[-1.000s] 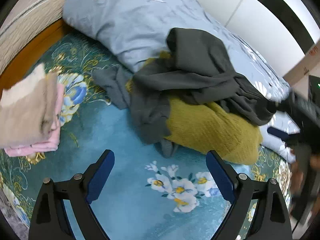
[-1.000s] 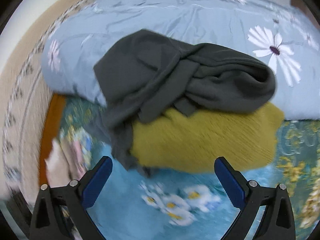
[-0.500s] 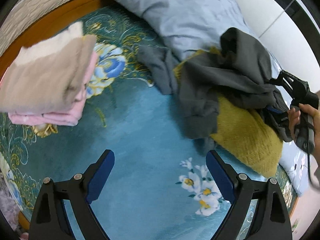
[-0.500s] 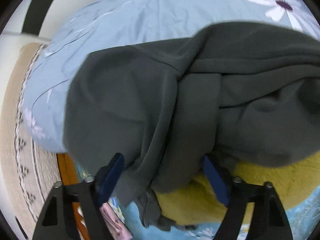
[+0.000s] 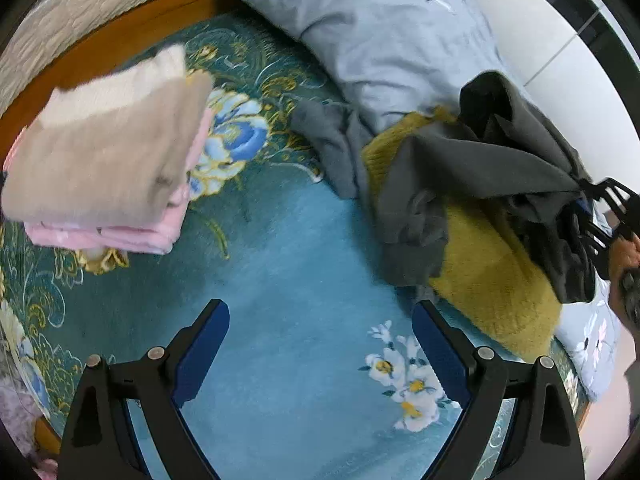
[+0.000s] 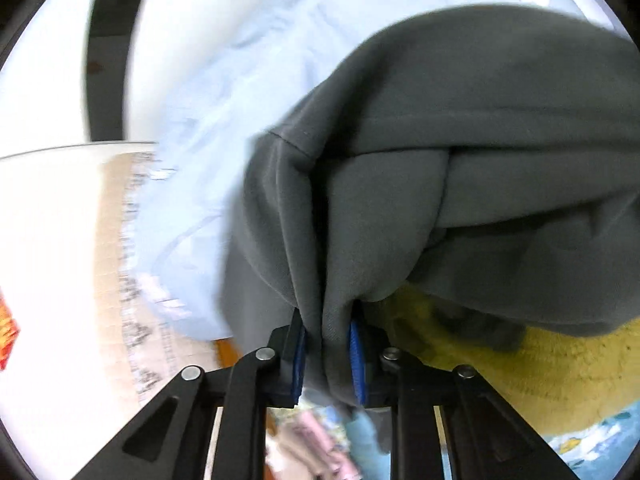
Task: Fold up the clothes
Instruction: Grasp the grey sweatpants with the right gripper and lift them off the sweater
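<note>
My right gripper (image 6: 326, 354) is closing its jaws on a fold of the dark grey garment (image 6: 460, 184), and the cloth is already standing pinched between the two blue pads (image 6: 355, 354) (I am seeing no free space beside it). In the right wrist view this garment is filling the picture from 12 o'clock to 4 o'clock, and it is lying on top of a mustard yellow knit (image 6: 560, 376), which is showing at 4 o'clock under it. Behind both, from 9 to 12 o'clock, the pale blue duvet (image 6: 224, 128) is spreading.

My left gripper (image 5: 320, 354) is hanging above the bed cover (image 5: 288, 264) with its fingers wide apart, and nothing is between them; only the teal cloth with white flowers is showing in the gap.

In the left wrist view the grey garment (image 5: 492, 168) is sitting at 2 o'clock, draped over the yellow knit (image 5: 488, 280), and its far end is being gathered at 3 o'clock by my other gripper (image 5: 600, 216), where my hand (image 5: 626, 264) is also showing at the edge. A stack of folded clothes (image 5: 108, 168), beige over pink, is resting at 9 to 10 o'clock, well apart from the unfolded heap. The duvet (image 5: 372, 28) is lying at 12 to 1 o'clock.
</note>
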A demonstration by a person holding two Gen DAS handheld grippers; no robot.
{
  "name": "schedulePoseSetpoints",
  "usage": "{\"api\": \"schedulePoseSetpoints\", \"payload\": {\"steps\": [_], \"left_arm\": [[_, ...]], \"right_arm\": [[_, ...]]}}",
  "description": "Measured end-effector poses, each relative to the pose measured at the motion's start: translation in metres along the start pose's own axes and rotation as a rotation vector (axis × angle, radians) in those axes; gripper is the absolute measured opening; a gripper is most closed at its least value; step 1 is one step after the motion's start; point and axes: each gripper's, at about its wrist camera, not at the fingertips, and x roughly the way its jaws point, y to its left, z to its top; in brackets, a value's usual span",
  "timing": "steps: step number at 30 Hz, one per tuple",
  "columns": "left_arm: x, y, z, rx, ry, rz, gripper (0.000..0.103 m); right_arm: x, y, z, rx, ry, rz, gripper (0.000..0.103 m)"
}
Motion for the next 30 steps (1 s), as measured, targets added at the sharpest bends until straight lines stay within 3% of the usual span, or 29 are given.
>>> {"api": "schedulePoseSetpoints", "payload": {"steps": [5, 10, 17, 19, 21, 25, 27, 30], "left_arm": [[-0.028, -0.014, 0.000, 0.041, -0.032, -0.034, 0.093], [-0.062, -0.025, -0.009, 0.071, -0.057, -0.076, 0.093], [-0.104, -0.043, -0.029, 0.140, -0.084, -0.129, 0.093], [-0.112, -0.050, -0.034, 0.156, -0.088, -0.143, 0.093], [-0.119, -0.058, -0.041, 0.179, -0.092, -0.159, 0.093], [-0.128, -0.072, -0.053, 0.217, -0.087, -0.181, 0.093], [-0.131, -0.078, -0.060, 0.237, -0.081, -0.186, 0.093], [-0.133, -0.080, -0.069, 0.259, -0.073, -0.181, 0.093]], "right_arm": [[-0.093, 0.026, -0.014, -0.105, -0.040, 0.117, 0.019], [-0.200, 0.036, -0.030, -0.163, -0.123, 0.171, 0.019], [-0.402, 0.028, -0.044, -0.174, -0.349, 0.200, 0.019], [-0.453, 0.029, -0.044, -0.186, -0.411, 0.186, 0.019], [-0.470, 0.037, -0.084, -0.220, -0.473, 0.110, 0.019], [-0.541, 0.000, -0.085, -0.266, -0.541, -0.008, 0.019], [-0.529, 0.001, -0.121, -0.267, -0.545, -0.091, 0.019], [-0.499, -0.031, -0.140, -0.245, -0.519, -0.191, 0.019]]}}
